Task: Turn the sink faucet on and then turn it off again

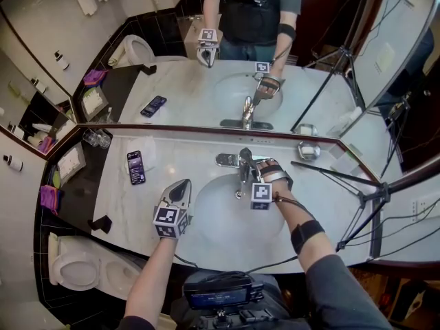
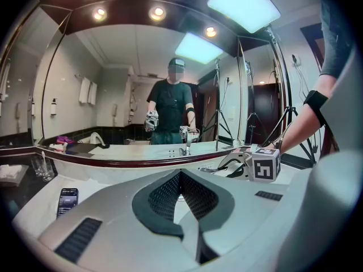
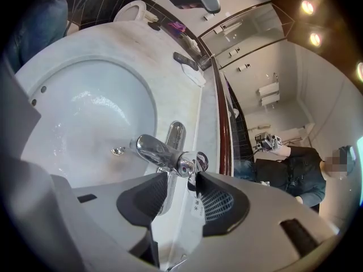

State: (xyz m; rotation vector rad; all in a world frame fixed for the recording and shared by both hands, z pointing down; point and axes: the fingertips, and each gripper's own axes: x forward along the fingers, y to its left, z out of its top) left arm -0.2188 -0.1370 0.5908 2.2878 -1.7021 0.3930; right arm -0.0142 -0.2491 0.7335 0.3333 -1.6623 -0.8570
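Note:
A chrome faucet (image 1: 240,174) stands at the back rim of the white basin (image 1: 220,218). In the right gripper view its spout (image 3: 148,148) reaches over the basin (image 3: 85,106), and I see no stream of water. My right gripper (image 1: 250,168) comes at the faucet from the right, and its jaws (image 3: 180,177) are shut on the faucet handle (image 3: 193,163) at the top. My left gripper (image 1: 184,184) hangs over the basin's left rim, apart from the faucet. It (image 2: 180,175) is shut with its tips together and holds nothing.
A phone (image 1: 136,167) lies on the marble counter (image 1: 137,205) left of the basin, with drinking glasses (image 1: 96,138) in the back corner. A chrome dish (image 1: 309,150) sits at the back right. A tripod (image 1: 361,191) leans in at the right. The mirror (image 1: 206,60) rises directly behind the faucet.

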